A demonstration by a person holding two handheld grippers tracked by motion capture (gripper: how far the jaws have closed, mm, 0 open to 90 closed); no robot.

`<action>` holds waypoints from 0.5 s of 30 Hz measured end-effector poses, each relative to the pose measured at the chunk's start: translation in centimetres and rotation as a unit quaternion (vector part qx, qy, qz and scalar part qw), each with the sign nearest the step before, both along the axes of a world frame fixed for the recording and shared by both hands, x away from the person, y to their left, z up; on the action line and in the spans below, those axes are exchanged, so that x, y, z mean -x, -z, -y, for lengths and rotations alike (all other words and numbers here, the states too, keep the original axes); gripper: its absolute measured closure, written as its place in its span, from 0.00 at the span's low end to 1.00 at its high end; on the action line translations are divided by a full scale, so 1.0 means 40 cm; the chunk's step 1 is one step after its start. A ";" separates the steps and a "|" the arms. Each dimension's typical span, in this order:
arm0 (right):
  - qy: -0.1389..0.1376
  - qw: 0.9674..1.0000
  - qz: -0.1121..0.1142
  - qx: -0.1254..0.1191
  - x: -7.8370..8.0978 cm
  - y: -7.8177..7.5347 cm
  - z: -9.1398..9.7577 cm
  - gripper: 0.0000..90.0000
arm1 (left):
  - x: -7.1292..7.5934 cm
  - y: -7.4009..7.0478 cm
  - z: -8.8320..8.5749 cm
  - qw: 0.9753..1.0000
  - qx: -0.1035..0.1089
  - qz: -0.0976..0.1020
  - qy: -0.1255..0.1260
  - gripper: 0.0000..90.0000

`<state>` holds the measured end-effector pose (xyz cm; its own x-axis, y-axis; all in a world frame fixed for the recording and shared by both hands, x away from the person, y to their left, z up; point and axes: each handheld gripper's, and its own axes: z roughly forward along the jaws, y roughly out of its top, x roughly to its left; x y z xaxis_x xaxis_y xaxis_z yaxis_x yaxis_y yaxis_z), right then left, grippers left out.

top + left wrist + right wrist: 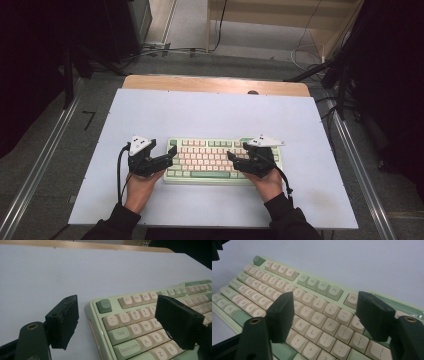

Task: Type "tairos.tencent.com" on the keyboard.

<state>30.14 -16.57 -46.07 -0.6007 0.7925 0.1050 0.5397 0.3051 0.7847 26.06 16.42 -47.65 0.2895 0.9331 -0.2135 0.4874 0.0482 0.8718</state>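
Item: green-and-cream keyboard (pixel 223 161), lying flat on white table sheet (pixel 210 115), long edge toward the person, between both grippers. Left gripper (pixel 172 152): jaws spread wide, nothing between pads; left pad off the keyboard's left edge above bare sheet, right pad hanging over the Q-W-E area, so the keyboard's left rim with the Esc key (pixel 104 305) sits in the gap. Placement judged as a straddle of the left end, suited to clamping or nudging that edge. Right gripper (pixel 231 156): jaws apart at moderate width, empty; pads poised over the right half of the key field, roughly J-K-L on one side and the bracket keys on the other, O and P keys (pixel 324 321) between them. Contact with keycaps not determinable. Both hands coming in from the near side, palms low, tips angled inward toward each other, apparently to address the board from both ends together. Wooden table edge (pixel 215 83) beyond the sheet, well apart from both sets of fingers.
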 end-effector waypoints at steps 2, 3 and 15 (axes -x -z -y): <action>0.004 1.000 0.001 0.001 0.001 0.001 -0.002 0.42 | 0.006 -0.003 0.001 1.000 -0.001 0.015 -0.006 0.23; 0.005 1.000 0.002 0.004 0.001 0.003 -0.004 0.47 | 0.009 -0.005 0.001 1.000 0.000 0.022 -0.008 0.24; -0.015 1.000 -0.010 0.020 -0.006 0.047 -0.028 0.97 | 0.009 0.003 0.013 1.000 -0.005 0.022 0.000 0.25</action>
